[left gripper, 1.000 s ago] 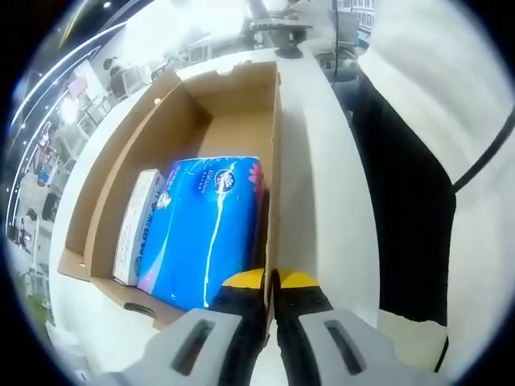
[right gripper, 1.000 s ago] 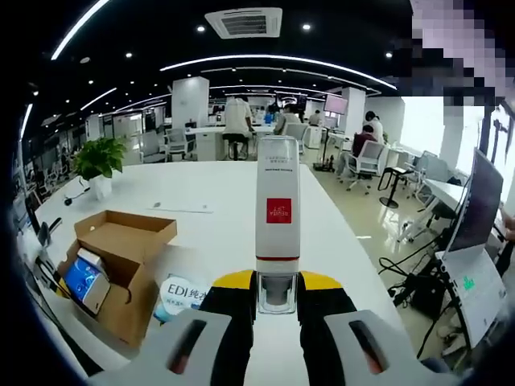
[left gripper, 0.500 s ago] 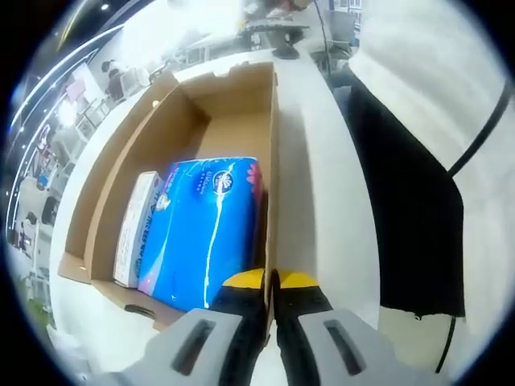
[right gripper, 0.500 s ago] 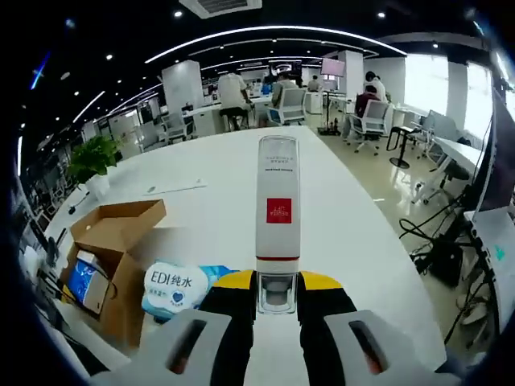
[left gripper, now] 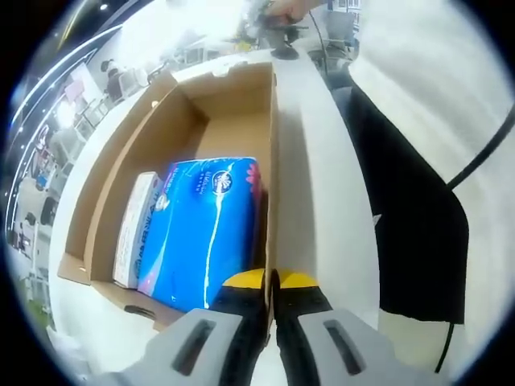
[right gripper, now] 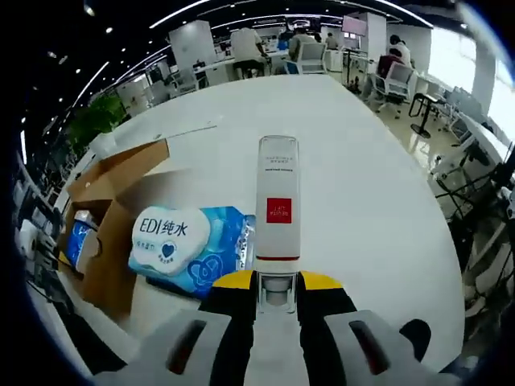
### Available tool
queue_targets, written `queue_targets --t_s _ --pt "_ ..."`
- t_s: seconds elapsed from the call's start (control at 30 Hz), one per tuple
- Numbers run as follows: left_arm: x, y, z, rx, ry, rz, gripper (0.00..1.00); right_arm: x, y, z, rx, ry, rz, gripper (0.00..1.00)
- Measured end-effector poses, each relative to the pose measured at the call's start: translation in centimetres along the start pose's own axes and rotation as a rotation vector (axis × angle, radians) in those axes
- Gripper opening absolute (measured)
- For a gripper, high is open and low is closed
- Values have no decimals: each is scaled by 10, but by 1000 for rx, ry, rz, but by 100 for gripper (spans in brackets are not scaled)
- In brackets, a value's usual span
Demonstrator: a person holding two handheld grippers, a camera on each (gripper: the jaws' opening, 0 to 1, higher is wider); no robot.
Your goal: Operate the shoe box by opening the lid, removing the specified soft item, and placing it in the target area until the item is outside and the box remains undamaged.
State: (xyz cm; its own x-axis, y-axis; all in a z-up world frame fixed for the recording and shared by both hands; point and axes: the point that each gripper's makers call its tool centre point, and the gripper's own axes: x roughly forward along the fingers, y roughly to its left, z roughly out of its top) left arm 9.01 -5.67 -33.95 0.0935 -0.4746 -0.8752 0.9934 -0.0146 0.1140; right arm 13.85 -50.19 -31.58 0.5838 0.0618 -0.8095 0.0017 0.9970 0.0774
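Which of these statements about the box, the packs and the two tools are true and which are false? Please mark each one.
1. The cardboard box is open. True.
2. The right tool is empty. False: it is shut on a white tube with a red label.
3. A blue pack lies inside the box. True.
4. The wipes pack printed "EDI" lies inside the box. False: it lies on the white table, beside the box.
5. The left tool grips the box's wall. True: its jaws are shut on the wall's edge.
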Motion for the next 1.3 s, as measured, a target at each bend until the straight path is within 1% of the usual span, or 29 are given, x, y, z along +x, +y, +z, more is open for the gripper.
queue_targets --t_s 0.03,0.1,0.23,0.33,0.43,0.57,0.63,0.7,0.77,0.83,0.9,0.97,1.07,1.13,1.3 --pt "0 0 0 -3 0 2 2 2 0 0 3 -3 -1 17" --pt "0 0 0 -11 2 7 2 6 1 -2 15 15 -1 17" --pt "0 0 0 -27 6 11 2 11 4 -5 0 35 -1 17" --pt "1 0 0 -35 9 4 2 15 -1 -10 -3 68 -20 17" --pt "1 1 0 -42 10 4 2 15 -4 -13 2 75 -23 17" --pt "1 1 0 -46 7 16 3 17 -7 -18 10 106 -29 17" --pt "2 1 -1 -55 6 20 3 18 -6 -19 -14 120 -39 17" --pt "3 1 -1 -54 8 24 3 21 -6 -23 -20 148 -47 17" --pt "3 1 -2 -42 13 21 3 23 -6 -24 -36 157 -48 17" --pt "3 1 -1 -40 10 14 3 26 -7 -26 -28 167 -49 17" --pt "3 1 -1 -44 13 8 3 29 -6 -31 -26 195 -47 17" --pt "3 1 -1 -47 14 12 3 28 -6 -30 -45 192 -55 17" --pt "2 1 0 -51 14 21 3 28 -6 -27 -35 190 -50 17" --pt "2 1 0 -51 14 21 3 28 -7 -26 -41 189 -52 17" --pt "2 0 0 -50 14 18 3 32 -7 -23 -21 186 -58 17"
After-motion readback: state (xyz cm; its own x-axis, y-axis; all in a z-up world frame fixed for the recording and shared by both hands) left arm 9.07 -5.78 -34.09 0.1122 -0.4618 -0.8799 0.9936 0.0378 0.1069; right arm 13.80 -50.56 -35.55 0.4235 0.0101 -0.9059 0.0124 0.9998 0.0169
